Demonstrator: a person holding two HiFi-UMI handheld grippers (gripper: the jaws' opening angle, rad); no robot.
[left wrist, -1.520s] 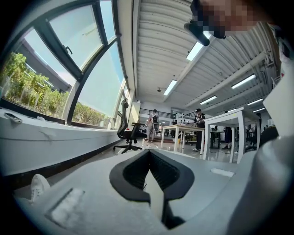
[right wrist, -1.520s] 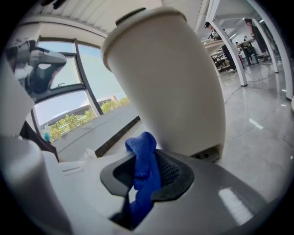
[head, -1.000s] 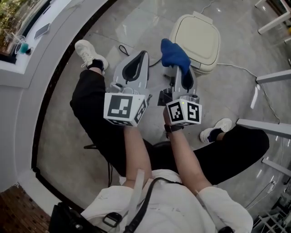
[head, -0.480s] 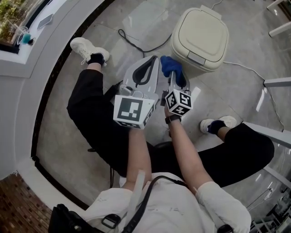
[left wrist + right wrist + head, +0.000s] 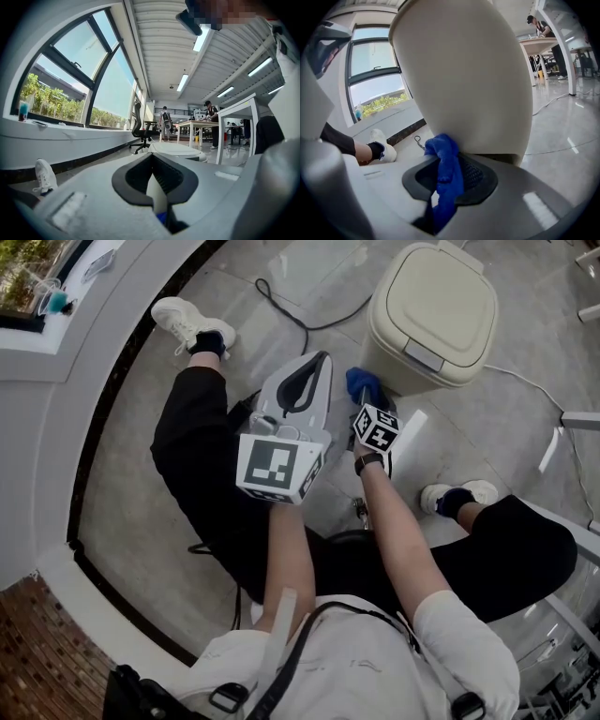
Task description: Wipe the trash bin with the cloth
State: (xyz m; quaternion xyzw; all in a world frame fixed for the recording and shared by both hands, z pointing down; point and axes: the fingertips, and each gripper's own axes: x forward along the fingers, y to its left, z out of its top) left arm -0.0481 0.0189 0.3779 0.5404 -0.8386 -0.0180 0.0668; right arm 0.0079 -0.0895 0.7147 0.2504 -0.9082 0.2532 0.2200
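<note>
A cream trash bin [image 5: 436, 315] with a closed lid stands on the floor ahead of me. My right gripper [image 5: 367, 395] is shut on a blue cloth [image 5: 364, 385] and holds it low against the bin's near left side. In the right gripper view the cloth [image 5: 447, 173] bunches between the jaws and touches the bin's wall [image 5: 464, 70], which fills the view. My left gripper [image 5: 319, 360] hovers left of the bin, jaws together, nothing in them. Over its tips, the left gripper view shows the bin's lid [image 5: 176, 150].
A black cable [image 5: 291, 315] lies on the floor left of the bin, and a white cable [image 5: 511, 381] runs to its right. My shoes [image 5: 187, 320] [image 5: 459, 495] flank the grippers. A curved window sill [image 5: 56, 343] lies at left, white table legs [image 5: 562, 427] at right.
The right gripper has moved forward and down with the cloth, from level with the left gripper to the bin's side. The left gripper has hardly moved.
</note>
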